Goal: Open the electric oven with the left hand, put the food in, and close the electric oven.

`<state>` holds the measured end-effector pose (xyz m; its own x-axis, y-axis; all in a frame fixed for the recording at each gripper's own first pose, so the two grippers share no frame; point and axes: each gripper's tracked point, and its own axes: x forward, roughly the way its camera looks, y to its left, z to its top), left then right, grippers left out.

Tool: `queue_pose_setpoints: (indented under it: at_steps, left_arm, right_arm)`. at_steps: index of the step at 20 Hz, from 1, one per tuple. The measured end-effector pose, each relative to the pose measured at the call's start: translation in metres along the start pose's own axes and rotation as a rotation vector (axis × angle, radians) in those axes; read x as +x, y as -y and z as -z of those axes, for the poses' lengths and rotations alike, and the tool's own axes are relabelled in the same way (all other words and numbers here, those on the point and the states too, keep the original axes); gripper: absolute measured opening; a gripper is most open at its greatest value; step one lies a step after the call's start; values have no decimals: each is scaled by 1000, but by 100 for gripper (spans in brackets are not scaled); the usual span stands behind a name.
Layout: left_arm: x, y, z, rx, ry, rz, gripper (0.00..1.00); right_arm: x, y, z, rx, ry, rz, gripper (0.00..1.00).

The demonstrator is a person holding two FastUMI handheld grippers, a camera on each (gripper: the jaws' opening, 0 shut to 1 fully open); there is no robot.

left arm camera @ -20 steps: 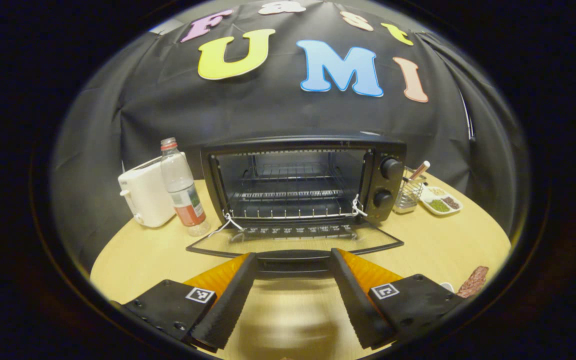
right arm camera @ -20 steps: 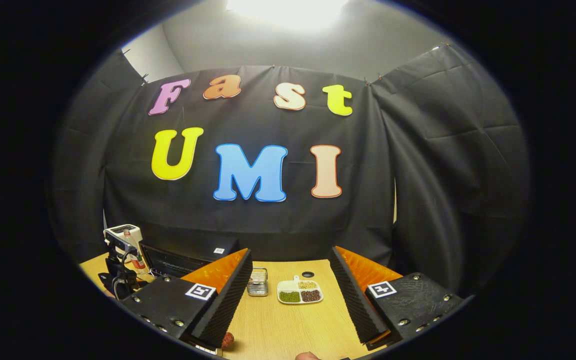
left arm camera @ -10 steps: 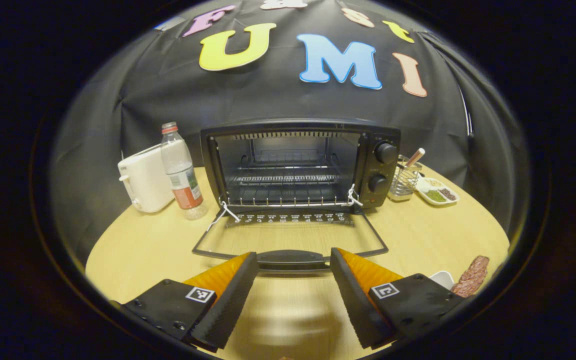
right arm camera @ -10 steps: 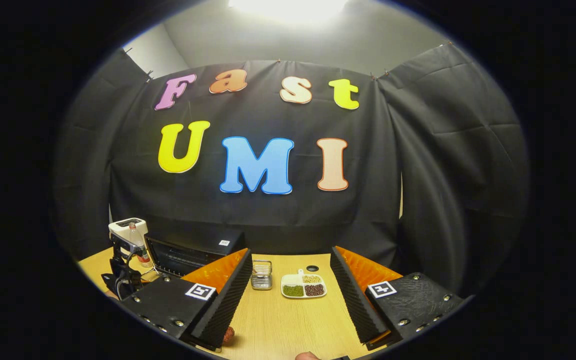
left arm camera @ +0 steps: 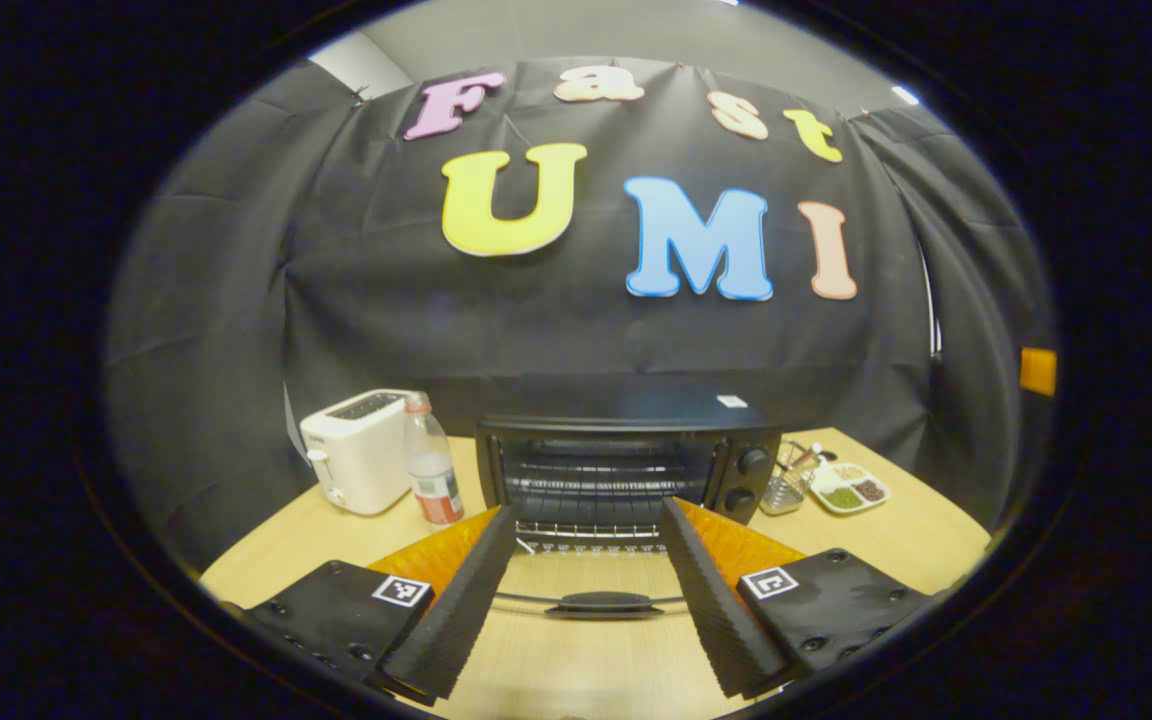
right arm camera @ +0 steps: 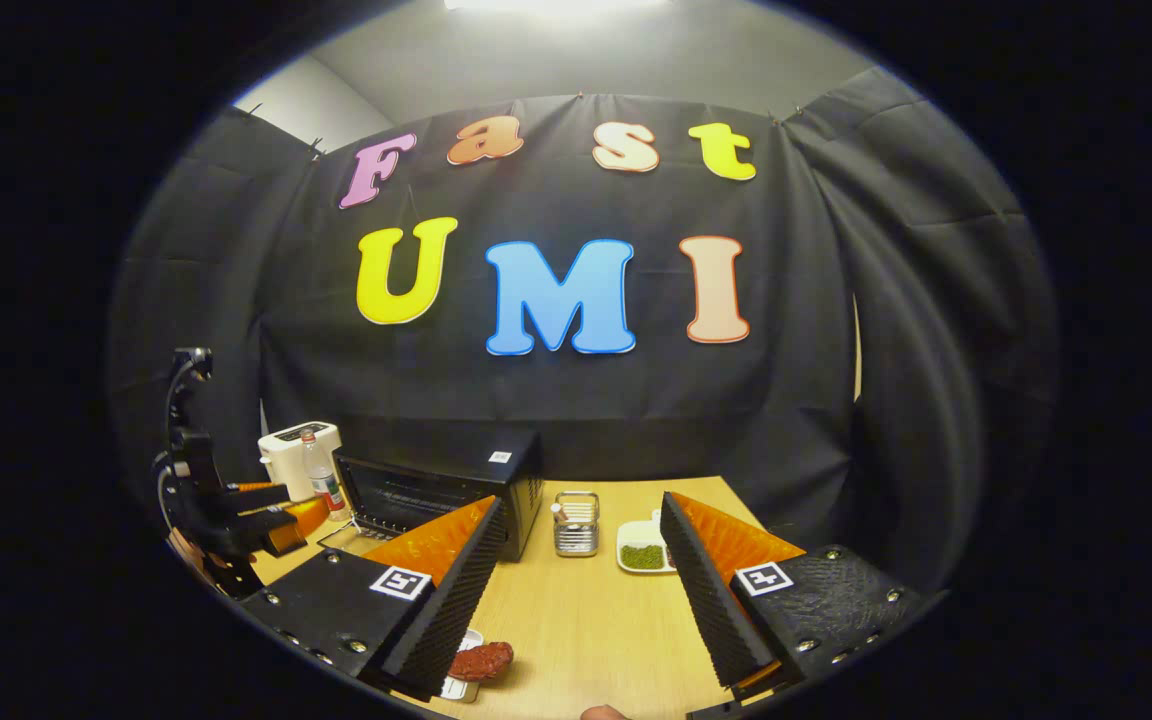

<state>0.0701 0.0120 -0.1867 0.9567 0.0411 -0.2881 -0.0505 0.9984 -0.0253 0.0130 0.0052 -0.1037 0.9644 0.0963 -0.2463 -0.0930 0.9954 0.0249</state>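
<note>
Left gripper (left arm camera: 591, 600): we see its fingers spread wide, nothing between them, raised above the desk's near edge and apart from the oven door.
Right gripper (right arm camera: 576, 590): fingers also spread wide and empty, held over the near edge of the desk (right arm camera: 586, 630).
Food (right arm camera: 481, 660): a reddish-brown piece lies on a small white dish (right arm camera: 461, 680) at the desk's near edge, just beside the right gripper's left finger.
Oven door (left arm camera: 604, 585): folded down flat toward us, its handle (left arm camera: 604, 603) nearest, framed between the left gripper's fingers.
Electric oven (left arm camera: 626, 470): black, open, wire racks visible inside; it stands toward the desk's far edge with two knobs on its right side. A small white sticker sits on its top; we cannot read it.
Bottle (left arm camera: 433, 470): clear, with a red-banded label too small to read, just beside the oven's left side.
Toaster (left arm camera: 358, 462): white, near the far left edge.
Wire basket (right arm camera: 576, 522): right of the oven.
Divided dish (left arm camera: 851, 490): white, holding green and dark grains, toward the far right edge.
</note>
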Motion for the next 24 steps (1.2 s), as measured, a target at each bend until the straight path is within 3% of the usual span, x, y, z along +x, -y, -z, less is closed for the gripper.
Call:
queue_pose_setpoints:
  at_steps: [7, 8, 9, 19, 24]
  left_arm:
    - [-68, -29, -71, 0, 141, -40, 100]
    - [-75, -34, -77, 0, 152, -52, 91]
    - [-80, -39, -82, -4, 161, -63, 100]
    - [-124, -79, -96, -13, 204, -155, 100]
    - [-132, -98, -97, -11, 211, -192, 100]
  right_arm:
    - [17, -27, 66, 104, -179, -128, 96]
    - [19, -29, 76, 136, -210, -142, 96]
    - [20, -32, 87, 170, -246, -154, 96]
    - [25, -64, 174, 592, -609, -263, 98]
    - [27, -67, 207, 680, -713, -240, 98]
